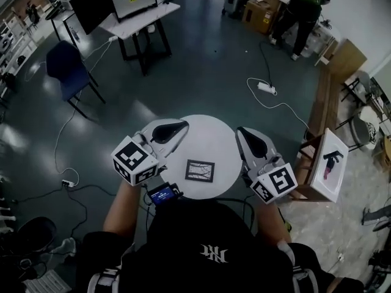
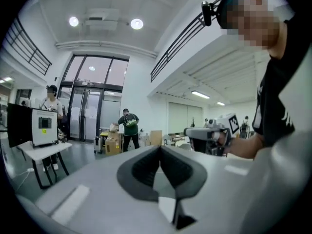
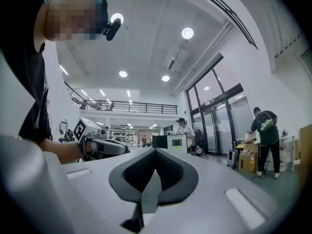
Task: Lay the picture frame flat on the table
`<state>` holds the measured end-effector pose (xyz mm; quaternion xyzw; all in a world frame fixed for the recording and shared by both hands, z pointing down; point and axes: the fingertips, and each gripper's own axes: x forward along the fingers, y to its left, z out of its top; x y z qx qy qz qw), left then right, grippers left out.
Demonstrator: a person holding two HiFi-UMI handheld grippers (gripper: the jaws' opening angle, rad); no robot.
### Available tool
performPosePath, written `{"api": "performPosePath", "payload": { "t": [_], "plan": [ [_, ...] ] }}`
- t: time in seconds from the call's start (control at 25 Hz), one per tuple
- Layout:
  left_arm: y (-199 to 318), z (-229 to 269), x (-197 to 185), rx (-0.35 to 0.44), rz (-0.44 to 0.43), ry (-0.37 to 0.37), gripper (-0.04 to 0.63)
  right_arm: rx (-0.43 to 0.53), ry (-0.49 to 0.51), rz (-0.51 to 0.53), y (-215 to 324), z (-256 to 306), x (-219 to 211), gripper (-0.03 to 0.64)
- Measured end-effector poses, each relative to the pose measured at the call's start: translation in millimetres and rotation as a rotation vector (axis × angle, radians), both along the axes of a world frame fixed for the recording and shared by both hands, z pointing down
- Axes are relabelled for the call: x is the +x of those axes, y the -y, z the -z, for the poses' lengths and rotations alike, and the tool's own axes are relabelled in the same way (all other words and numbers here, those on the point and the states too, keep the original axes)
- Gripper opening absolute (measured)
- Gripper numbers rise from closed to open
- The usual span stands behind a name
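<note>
1. While I hold both tools over the round counter (image 1: pixel 211 140), the picture frame (image 1: pixel 200 171) lies flat on it, face up. It sits between the two tools and closer to me than their tips.
2. On my left tool (image 1: pixel 181 126) the jaws are pressed together tip to tip with nothing between them. The frame lies to its right, apart from it.
3. On my right tool (image 1: pixel 241 130) the jaws also meet at the tips and hold nothing. The frame lies to its left, not touching.
4. Just behind the left tool's marker cube, a small device with a lit blue screen (image 1: pixel 163 193) sits at the counter's near edge, close to the frame. I cannot tell whether it rests on the counter.
5. Right of the right tool, a white box (image 1: pixel 327 163) stands beside the counter.
6. Ahead of the right tool's tip, a power strip (image 1: pixel 266 88) and its white cable lie on the floor.
7. Ahead and left of the left tool stand a blue chair (image 1: pixel 66 66) and a white desk (image 1: pixel 139 17) with screens. Far ahead, a person (image 1: pixel 302 5) bends over cardboard boxes.
</note>
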<state>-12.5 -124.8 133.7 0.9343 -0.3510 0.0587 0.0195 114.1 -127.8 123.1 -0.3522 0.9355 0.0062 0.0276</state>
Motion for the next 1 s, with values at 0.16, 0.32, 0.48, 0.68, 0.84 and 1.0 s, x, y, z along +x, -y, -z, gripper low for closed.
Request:
{"api": "performPosePath", "payload": {
  "t": [0.16,0.32,0.48,0.68,0.84,1.0],
  "plan": [
    [-24,33,-4,0.074,-0.010,-0.005,0.003,0.056,0.034,0.061,-19,25,3,-0.001],
    [-46,53,9,0.126,-0.005,-0.037,0.003,0.149,0.011,0.168,-45,37,6,0.000],
    [-64,45,29,0.107,-0.012,-0.038,0.003,0.146,0.021,0.219,-61,35,13,0.000],
    [-80,30,46,0.061,0.002,-0.054,0.003,0.123,0.022,0.232,-67,28,26,0.000],
    [-87,20,61,0.034,0.018,-0.073,0.003,0.085,0.054,0.237,-70,24,46,0.000],
    [-92,10,71,0.030,0.030,-0.072,0.003,0.057,0.062,0.254,-76,11,56,0.000]
  ]
}}
